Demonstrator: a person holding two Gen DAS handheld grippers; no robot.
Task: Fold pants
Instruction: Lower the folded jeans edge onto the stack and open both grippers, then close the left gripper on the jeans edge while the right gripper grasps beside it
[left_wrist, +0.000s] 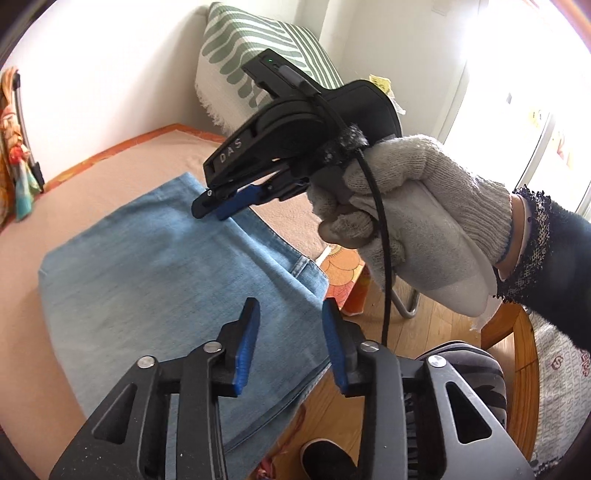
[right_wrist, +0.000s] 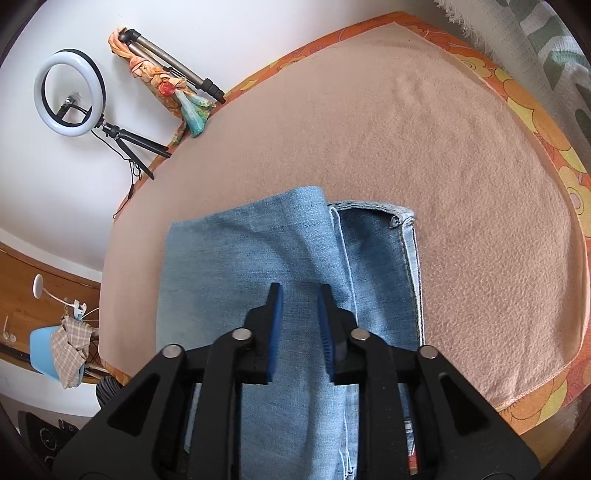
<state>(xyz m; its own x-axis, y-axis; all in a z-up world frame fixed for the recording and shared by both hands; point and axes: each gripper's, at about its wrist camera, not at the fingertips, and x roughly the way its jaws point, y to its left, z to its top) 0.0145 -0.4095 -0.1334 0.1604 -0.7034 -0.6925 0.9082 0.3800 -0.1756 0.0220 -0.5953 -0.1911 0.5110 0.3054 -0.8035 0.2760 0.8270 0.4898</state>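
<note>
The faded blue denim pants (right_wrist: 258, 251) lie folded on the tan blanket (right_wrist: 443, 184), long axis running near to far, directly under the right gripper (right_wrist: 300, 295) and left gripper (left_wrist: 290, 310), both part-open and empty.

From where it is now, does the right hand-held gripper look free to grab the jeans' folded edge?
Probably yes: the right hand-held gripper is open right above the jeans, with nothing between its pads and the denim.
</note>
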